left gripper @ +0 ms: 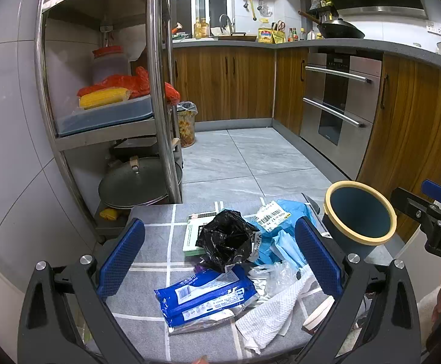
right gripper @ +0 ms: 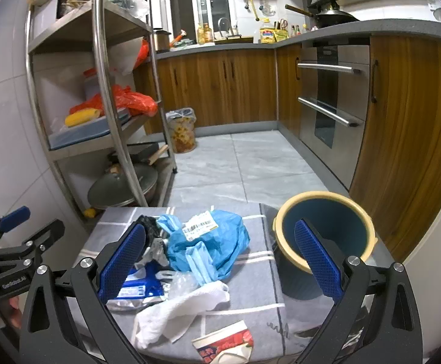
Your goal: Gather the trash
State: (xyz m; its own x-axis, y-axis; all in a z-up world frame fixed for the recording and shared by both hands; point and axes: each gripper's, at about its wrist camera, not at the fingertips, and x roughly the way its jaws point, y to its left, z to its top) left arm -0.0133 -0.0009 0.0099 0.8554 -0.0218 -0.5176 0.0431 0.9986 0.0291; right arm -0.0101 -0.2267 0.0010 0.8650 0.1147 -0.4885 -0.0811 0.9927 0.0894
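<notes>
Hovering above a small table covered in a grey cloth with white grid lines (left gripper: 150,242), both grippers tilt downward with their blue-padded jaws spread fully wide and nothing between them, which suits a first reach rather than a carry. The left gripper (left gripper: 220,261) looks over the left and middle of the pile; the right gripper (right gripper: 220,261) frames its right side, closer to the bin.

Trash lies heaped in the middle of the cloth, presumably gathered there for picking. A crumpled black plastic bag (left gripper: 226,239) sits at the far side, partly over a green-edged flat booklet (left gripper: 191,236). Right of it lies a blue plastic mailing bag with a white barcode label (right gripper: 217,239), with a pale blue face mask (right gripper: 199,264) against its near edge. Nearer are a blue-and-white wipes packet (left gripper: 202,297), a crumpled white paper towel (right gripper: 178,312), some clear plastic film (right gripper: 184,282) and a torn paper cup printed in red (right gripper: 226,342).

A dark blue round bin with a cream rim (right gripper: 326,227) stands upright at the table's right edge, empty inside and touching no trash, probably where everything will go.
</notes>
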